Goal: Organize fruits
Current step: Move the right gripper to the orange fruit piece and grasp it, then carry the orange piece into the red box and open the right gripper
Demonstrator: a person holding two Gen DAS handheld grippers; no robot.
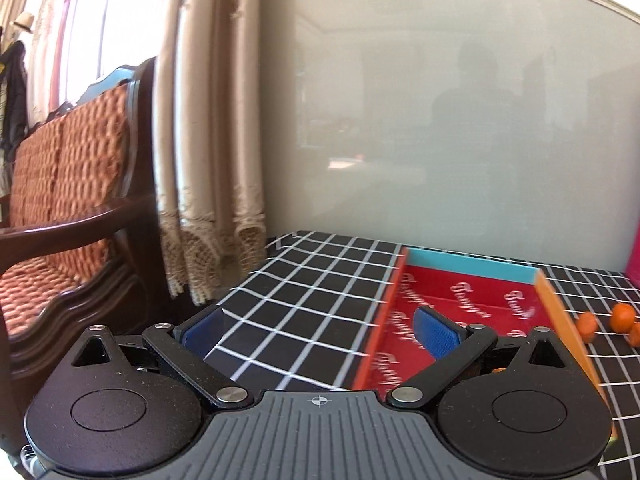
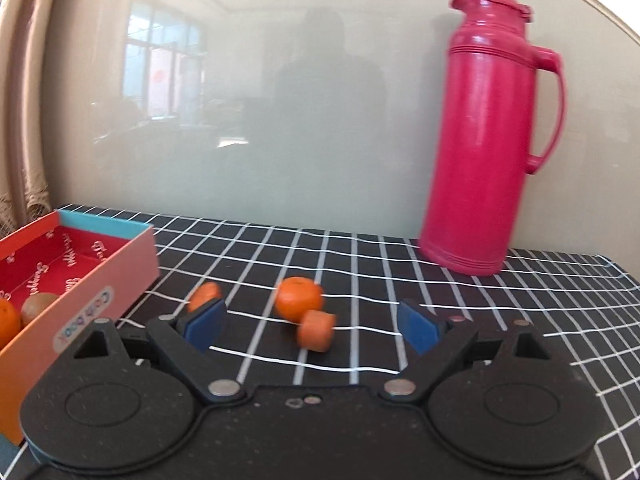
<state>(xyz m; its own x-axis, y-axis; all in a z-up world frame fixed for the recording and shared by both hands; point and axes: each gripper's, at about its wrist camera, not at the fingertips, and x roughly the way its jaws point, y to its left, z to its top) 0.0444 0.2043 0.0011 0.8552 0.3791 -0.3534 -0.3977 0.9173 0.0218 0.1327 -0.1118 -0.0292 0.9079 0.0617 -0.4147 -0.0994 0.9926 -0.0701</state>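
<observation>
left wrist view:
- left gripper point(image 1: 320, 328): jaws spread wide, nothing between the blue pads point(image 1: 436, 334); it hangs over the table
- table point(image 1: 312, 292): black cloth with a white grid
- box point(image 1: 568, 312): open, orange walls, teal far wall, red printed lining; the right pad sits in front of its near left part, so what lies at the near end is hidden
- fruit outside box: three small orange pieces point(image 1: 587, 326) on the cloth just right of the box's right wall, far right of frame, blurred
- background: glossy pale wall panel point(image 1: 440, 120), curtain point(image 1: 208, 140), wooden bench with orange woven cushion point(image 1: 68, 184) at left

right wrist view:
- right gripper point(image 2: 310, 326): jaws wide apart, gripping nothing
- tangerine point(image 2: 299, 297): on the cloth, ahead between the two pads, not touched
- orange cylinder piece point(image 2: 316, 330): lying on its side, touching or just in front of the tangerine, also between the pads, clear of both
- third orange piece point(image 2: 205, 295): just behind the left pad point(image 2: 204, 322), partly hidden; contact cannot be told
- box point(image 2: 92, 280): at left, open; inside at the near end one orange fruit point(image 2: 8, 320) and one brown fruit point(image 2: 38, 306) side by side
- pink thermos jug point(image 2: 492, 132): upright at the back right of the table, against the wall panel, well apart from the fruit
</observation>
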